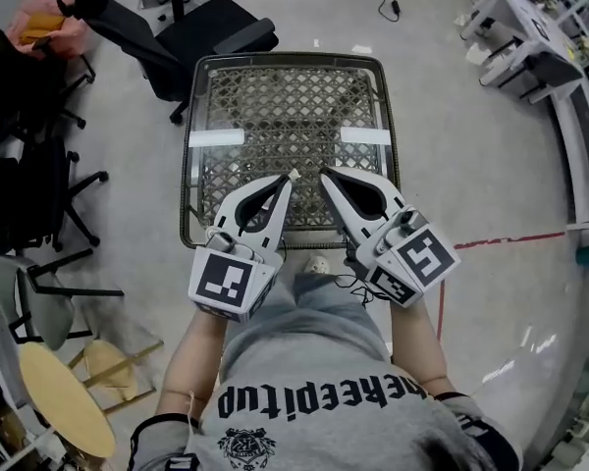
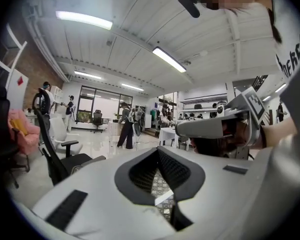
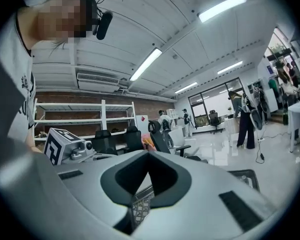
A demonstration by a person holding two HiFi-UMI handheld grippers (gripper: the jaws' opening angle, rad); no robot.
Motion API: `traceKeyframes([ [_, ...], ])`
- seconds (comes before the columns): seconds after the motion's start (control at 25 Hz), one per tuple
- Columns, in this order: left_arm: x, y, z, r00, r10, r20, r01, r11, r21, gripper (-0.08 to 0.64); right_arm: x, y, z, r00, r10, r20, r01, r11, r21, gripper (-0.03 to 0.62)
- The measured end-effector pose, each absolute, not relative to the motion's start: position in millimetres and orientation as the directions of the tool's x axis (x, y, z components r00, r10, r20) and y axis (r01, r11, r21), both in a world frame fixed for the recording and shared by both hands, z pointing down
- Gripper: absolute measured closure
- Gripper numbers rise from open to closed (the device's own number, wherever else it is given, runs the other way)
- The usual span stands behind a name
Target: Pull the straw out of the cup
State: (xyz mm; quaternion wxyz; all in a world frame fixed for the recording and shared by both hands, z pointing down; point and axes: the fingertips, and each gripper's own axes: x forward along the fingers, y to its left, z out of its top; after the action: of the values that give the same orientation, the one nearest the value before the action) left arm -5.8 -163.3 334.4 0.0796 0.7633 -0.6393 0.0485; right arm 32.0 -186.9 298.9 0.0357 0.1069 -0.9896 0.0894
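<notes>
At the left edge of the head view, a cluster of black office chairs (image 1: 29, 204) stands well apart from the table. Just left of centre is my left gripper (image 1: 292, 176), jaws clenched together on nothing; its own view shows the pads meeting on empty air. Its tip points up-frame and slightly right, over the near rim of the glass-topped table (image 1: 190, 135). Just right of centre, the right gripper (image 1: 324, 173) mirrors it, also clamped shut and empty. It angles up-frame and left, so the two tips sit just beside each other.

I find no cup and no straw in any view, so I cannot tell which way the straw lies, how its long axis runs, or which hand is nearer.

The pane ahead of both tips offers open room up to the far rim, where a swivel chair (image 1: 216, 27) stands behind it. To the right, the floor is open out to a red line (image 1: 501, 237).
</notes>
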Motion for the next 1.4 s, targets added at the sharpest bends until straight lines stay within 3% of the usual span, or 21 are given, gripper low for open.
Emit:
traceKeyframes([
  [0.32,-20.2,-161.4,366.2,-0.02,-0.979,0.204,-0.997,0.033,0.064,0.522,28.5,-192.7,311.1,-0.991,-0.083,0.104,-0.101,0.977,-0.186,0.581],
  [1.4,-18.3,-187.1,482.3,-0.146,-0.914,0.378,-0.987,0.163,0.012,0.411,17.7,-220.1,346.3,-0.983,0.07,0.172,0.028,0.972,-0.234,0.581],
])
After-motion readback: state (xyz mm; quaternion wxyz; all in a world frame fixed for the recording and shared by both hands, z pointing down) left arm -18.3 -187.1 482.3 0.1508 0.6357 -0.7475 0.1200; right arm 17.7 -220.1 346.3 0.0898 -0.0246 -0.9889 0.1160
